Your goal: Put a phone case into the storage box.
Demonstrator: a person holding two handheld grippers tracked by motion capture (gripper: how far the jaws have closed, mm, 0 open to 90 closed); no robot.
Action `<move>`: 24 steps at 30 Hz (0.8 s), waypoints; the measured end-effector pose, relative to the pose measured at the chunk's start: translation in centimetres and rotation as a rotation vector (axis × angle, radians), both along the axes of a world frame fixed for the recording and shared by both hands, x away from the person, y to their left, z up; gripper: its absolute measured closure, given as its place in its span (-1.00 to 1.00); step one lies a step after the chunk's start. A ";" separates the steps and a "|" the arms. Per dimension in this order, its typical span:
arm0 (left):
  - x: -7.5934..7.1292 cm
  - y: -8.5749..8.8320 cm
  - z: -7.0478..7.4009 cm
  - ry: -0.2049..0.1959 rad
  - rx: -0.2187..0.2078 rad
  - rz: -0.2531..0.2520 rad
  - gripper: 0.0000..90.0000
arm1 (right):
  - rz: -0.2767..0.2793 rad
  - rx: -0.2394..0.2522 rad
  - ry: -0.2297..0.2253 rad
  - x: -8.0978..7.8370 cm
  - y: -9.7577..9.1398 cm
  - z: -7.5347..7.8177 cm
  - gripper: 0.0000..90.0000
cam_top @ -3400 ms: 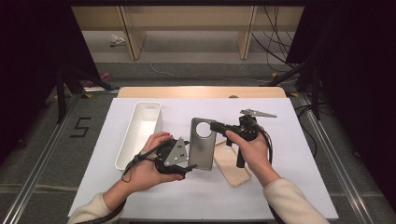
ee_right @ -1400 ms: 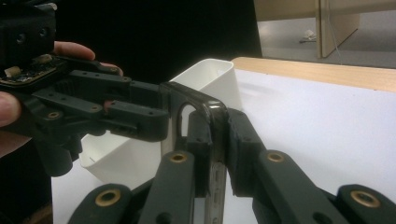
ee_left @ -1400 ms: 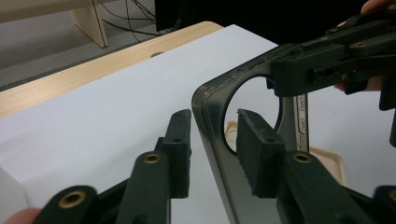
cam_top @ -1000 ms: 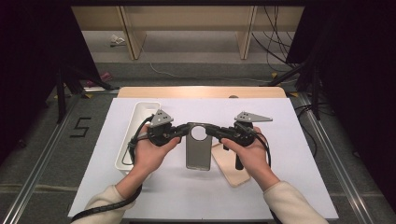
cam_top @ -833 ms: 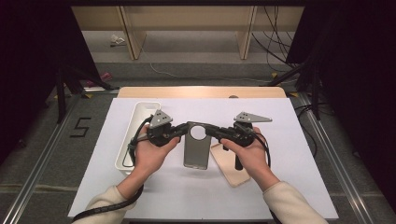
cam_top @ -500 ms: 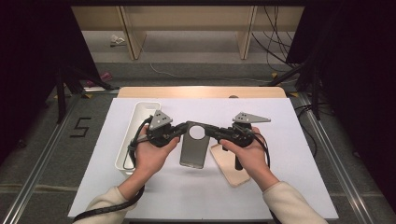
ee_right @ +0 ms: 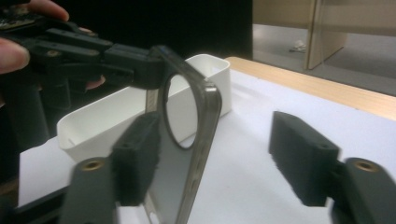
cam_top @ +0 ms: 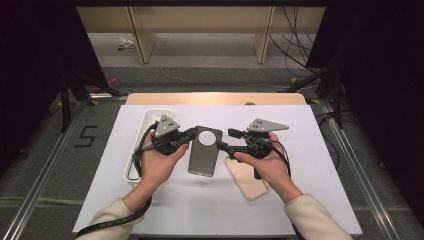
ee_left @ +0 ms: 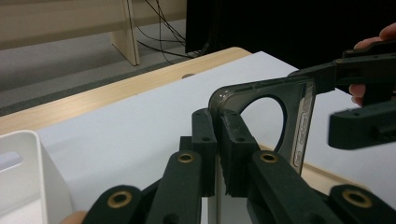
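A dark see-through phone case (cam_top: 202,156) with a round hole is held above the white mat. My left gripper (cam_top: 192,134) is shut on its top corner; in the left gripper view the pads (ee_left: 232,140) clamp the case's rim (ee_left: 299,116). My right gripper (cam_top: 227,140) faces it from the right, and its jaws have just been opening. In the right gripper view the case (ee_right: 205,109) stands between the right gripper (ee_right: 219,158) jaws, close by the left pad (ee_right: 137,156) and well apart from the right pad. The left gripper (ee_right: 140,65) grips the far corner.
A white oblong tray (cam_top: 145,120) stands on the mat beside the left hand. A tan phone-shaped slab (cam_top: 248,182) lies flat under the right hand. The mat covers a wooden table (cam_top: 215,98), with floor and cables beyond.
The right gripper's jaws have opened off the case's right edge. The case stays up in the left gripper, its lower end a little further left. Both hands kept their places.
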State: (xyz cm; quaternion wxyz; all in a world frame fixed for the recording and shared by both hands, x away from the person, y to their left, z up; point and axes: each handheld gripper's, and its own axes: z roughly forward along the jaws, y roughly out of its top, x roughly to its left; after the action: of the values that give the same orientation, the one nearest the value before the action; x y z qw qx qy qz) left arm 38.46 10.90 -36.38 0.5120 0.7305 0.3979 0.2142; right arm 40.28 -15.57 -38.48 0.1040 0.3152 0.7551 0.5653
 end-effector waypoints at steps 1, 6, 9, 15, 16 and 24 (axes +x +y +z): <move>0.0 0.1 0.1 -0.002 -0.003 -0.002 0.89 | 0.003 -0.001 0.001 0.0 0.0 0.0 -0.37; 0.2 0.8 0.4 -0.005 -0.019 0.006 0.89 | 0.007 -0.010 -0.008 -0.1 -0.1 -0.2 -0.51; 0.4 1.3 0.8 -0.011 -0.030 0.018 0.89 | 0.002 -0.019 -0.014 -0.1 -0.4 -0.3 -0.54; 0.5 2.1 1.3 -0.022 -0.047 0.028 0.89 | -0.013 -0.043 -0.011 -0.4 -1.4 -0.7 -0.58; 0.5 2.2 1.4 -0.024 -0.048 0.028 0.89 | -0.018 -0.039 -0.013 -0.3 -1.6 -0.7 -0.58; 0.6 3.0 2.0 -0.043 -0.063 0.039 0.89 | -0.039 -0.052 -0.017 -0.4 -2.3 -0.8 -0.59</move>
State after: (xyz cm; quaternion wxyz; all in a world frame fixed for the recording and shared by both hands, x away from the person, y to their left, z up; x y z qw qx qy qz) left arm 39.04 13.95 -34.38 0.5388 0.7015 0.4074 0.2271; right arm 39.93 -17.83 -39.25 0.1294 0.3222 0.7623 0.5462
